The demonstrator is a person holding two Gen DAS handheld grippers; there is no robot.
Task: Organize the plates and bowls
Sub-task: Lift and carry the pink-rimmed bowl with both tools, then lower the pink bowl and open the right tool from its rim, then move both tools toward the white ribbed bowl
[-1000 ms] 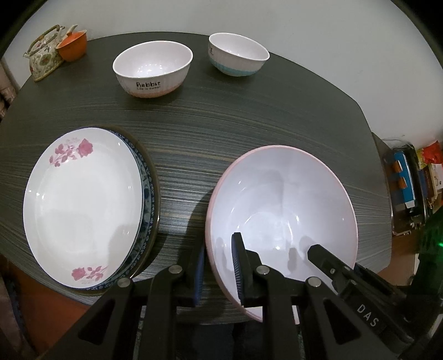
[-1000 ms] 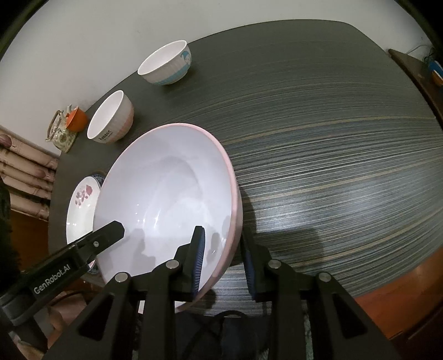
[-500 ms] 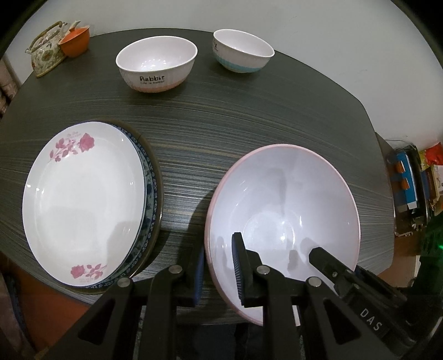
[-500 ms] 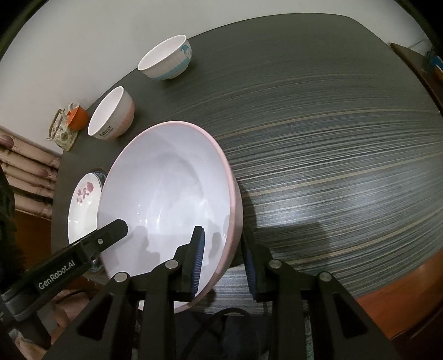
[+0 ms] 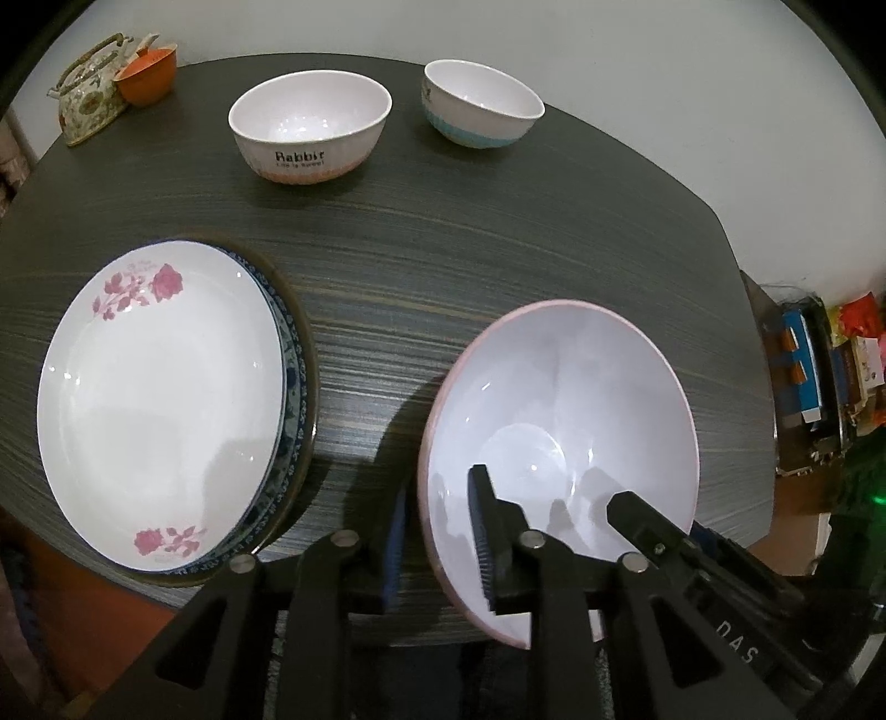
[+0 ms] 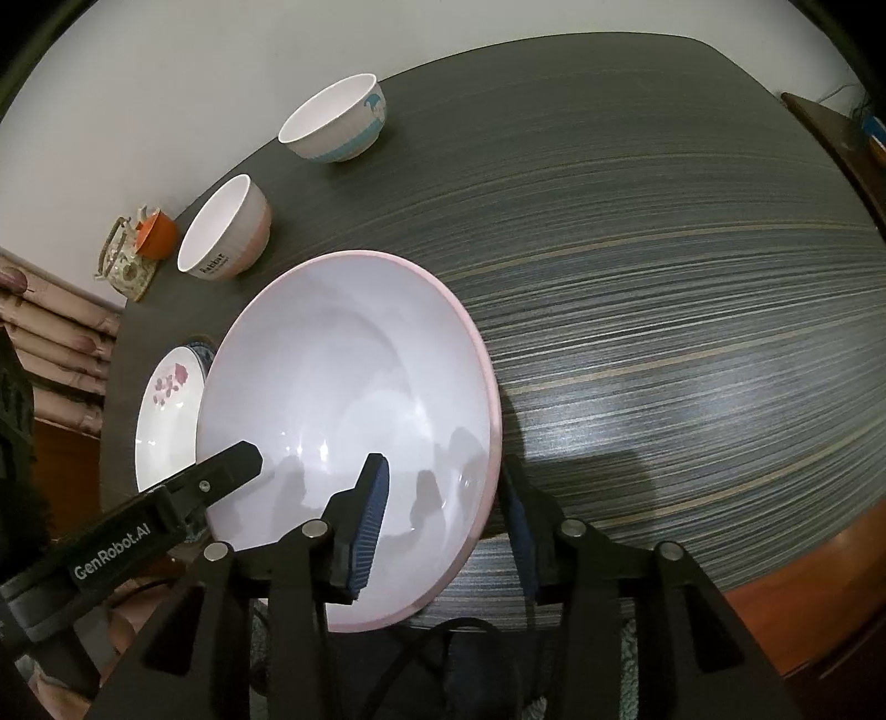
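This is a home dining spot. A dark striped dining table stands against a plain pale wall, its reddish wooden edge showing at 5 o'clock in the right wrist view. On the table are household dishes: a rose-patterned plate stacked on a blue-patterned one, a large pink-rimmed bowl, a bowl marked "Rabbit" and a blue-banded bowl. At 11 o'clock in the left wrist view a floral teapot sits beside an orange cup. At 3 o'clock a shelf holds packaged goods. Patterned cushions show at 9 o'clock in the right wrist view.
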